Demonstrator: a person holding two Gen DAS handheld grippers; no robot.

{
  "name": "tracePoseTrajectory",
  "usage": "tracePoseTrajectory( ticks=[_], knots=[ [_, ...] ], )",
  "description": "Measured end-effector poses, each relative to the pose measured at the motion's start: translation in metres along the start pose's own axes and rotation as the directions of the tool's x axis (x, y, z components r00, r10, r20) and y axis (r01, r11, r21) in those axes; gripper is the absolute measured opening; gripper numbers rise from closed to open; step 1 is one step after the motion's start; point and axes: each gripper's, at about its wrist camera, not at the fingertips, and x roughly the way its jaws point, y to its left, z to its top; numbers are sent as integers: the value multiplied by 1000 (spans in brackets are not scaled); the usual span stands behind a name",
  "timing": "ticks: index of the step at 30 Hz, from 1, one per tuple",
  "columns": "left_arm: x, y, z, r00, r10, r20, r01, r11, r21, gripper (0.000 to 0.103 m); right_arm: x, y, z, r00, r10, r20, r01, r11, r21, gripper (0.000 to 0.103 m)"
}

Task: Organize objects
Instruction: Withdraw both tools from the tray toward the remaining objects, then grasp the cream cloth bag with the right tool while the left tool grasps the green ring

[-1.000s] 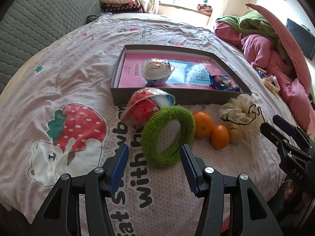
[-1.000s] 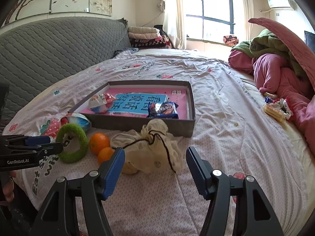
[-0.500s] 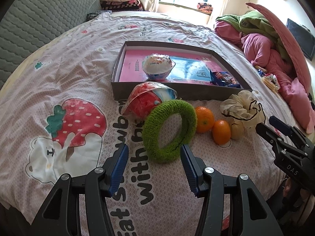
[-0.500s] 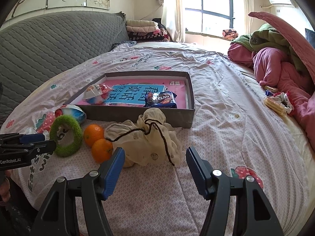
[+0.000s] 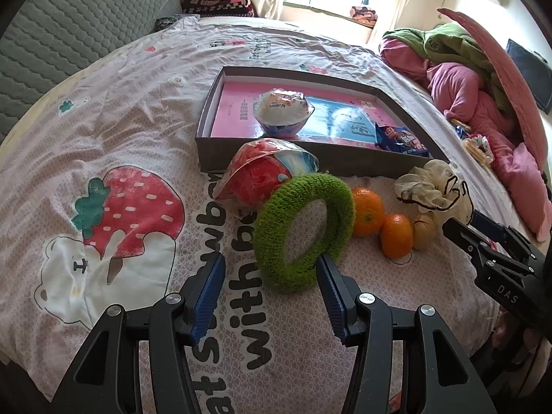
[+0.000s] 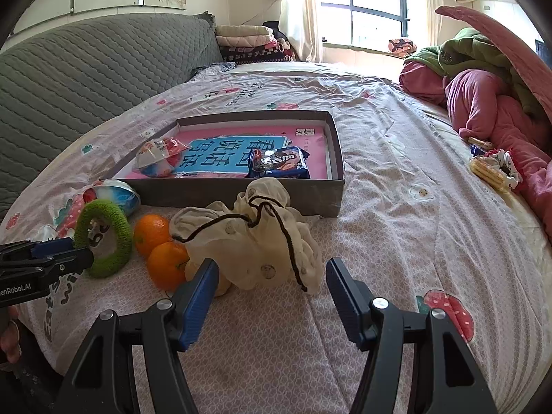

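A grey box lies on the bed with a wrapped toy egg and a blue snack packet on a pink book. In front of it lie a red wrapped egg, a green fuzzy ring, two oranges and a cream drawstring pouch. My left gripper is open, just short of the ring. My right gripper is open, just short of the pouch.
The bed has a pink strawberry-print sheet. A grey quilted headboard runs along the left. Pink and green bedding is piled at the right, with snack wrappers beside it. Folded blankets sit by the window.
Both grippers have moved forward a little toward the objects; the ring and the pouch look nearer. Both stay open. Nothing on the bed has moved.
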Motion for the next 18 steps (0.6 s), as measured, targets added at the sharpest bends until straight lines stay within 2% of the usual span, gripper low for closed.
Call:
tracePoseTrajectory(
  ticks=[8,18],
  knots=[
    [3,0,2,1000,5,20,-5,1000,-7,56,10,1,5,1000,-14,-6,14,1000,-8,64],
    [9,0,2,1000,0,11,1,1000,-17,56,15,1,8,1000,-15,5,15,1000,-12,64]
  ],
)
